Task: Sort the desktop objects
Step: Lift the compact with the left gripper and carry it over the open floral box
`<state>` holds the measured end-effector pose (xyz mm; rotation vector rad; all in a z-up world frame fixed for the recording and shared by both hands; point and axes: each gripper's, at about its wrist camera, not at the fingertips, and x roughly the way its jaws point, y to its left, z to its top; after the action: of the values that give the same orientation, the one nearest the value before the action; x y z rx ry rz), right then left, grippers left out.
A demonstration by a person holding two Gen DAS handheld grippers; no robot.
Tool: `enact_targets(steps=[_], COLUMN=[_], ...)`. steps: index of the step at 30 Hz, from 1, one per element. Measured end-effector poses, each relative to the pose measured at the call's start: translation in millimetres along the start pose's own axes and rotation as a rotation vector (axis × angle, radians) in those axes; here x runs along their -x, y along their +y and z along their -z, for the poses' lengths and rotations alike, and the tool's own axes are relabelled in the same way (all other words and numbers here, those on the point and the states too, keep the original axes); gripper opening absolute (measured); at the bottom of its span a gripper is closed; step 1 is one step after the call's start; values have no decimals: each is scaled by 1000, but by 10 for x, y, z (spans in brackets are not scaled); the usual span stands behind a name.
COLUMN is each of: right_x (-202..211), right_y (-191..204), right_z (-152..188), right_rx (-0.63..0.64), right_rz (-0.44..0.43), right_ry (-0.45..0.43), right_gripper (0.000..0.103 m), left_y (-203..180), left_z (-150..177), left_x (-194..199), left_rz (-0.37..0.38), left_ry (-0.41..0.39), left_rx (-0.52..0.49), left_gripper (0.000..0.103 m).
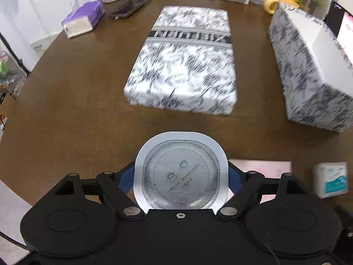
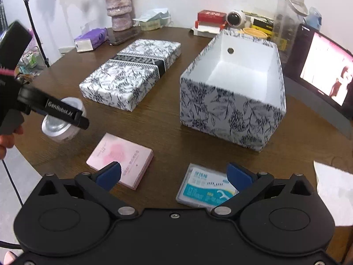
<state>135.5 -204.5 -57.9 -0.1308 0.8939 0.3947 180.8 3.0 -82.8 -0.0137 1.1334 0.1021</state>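
Note:
My left gripper (image 1: 181,176) is shut on a white, rounded-square case with a clear round lid (image 1: 181,150) and holds it above the brown table (image 1: 77,110). From the right wrist view, the same gripper (image 2: 66,114) and case (image 2: 57,130) hang at the left. My right gripper (image 2: 174,174) is open and holds nothing. It hovers between a pink box (image 2: 120,154) and a floss-pick box (image 2: 203,190), both lying on the table. Beyond them stands an open leaf-patterned box (image 2: 220,114), white and bare inside. Its flat lid (image 2: 132,70) lies to the left of it.
A purple tissue pack (image 1: 82,18) and a phone (image 1: 130,5) lie at the back left. A vase (image 2: 119,8), a red-and-white box (image 2: 209,19) and a tape roll (image 1: 271,5) line the back edge. On the right stands a lit monitor (image 2: 324,68).

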Motion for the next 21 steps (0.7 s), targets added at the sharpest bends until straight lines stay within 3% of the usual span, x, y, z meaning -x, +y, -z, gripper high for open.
enact_targets(steps=[11, 21], right_x=[289, 416], right_y=[-143, -356], right_z=[-407, -848], right_rx=[50, 87], right_rz=[-61, -50], right_ry=[-24, 2], right_gripper=[103, 103], left_y=[-599, -1343], left_z=[-622, -1197], left_x=[592, 889], left_rz=[78, 160], left_ry=[-82, -159], left_rx=[-130, -357], left_gripper=[80, 80])
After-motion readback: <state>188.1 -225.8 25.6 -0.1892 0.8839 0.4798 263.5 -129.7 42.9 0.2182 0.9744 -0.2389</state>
